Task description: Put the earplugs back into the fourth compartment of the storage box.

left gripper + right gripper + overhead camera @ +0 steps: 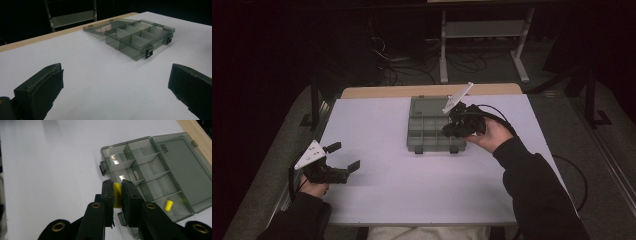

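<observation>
Your right gripper (117,192) is clamped on a yellow earplug (117,195) at centre frame, above the open organizer box (150,173); another earplug (169,205) lies inside, lower right. Your left gripper (343,157), lower left, gapes wide.

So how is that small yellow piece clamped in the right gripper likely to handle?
Probably light: the yellow piece is tiny between the right gripper jaws. It looks rounded like the second yellow piece in the organizer box, so it may roll if dropped.
</observation>
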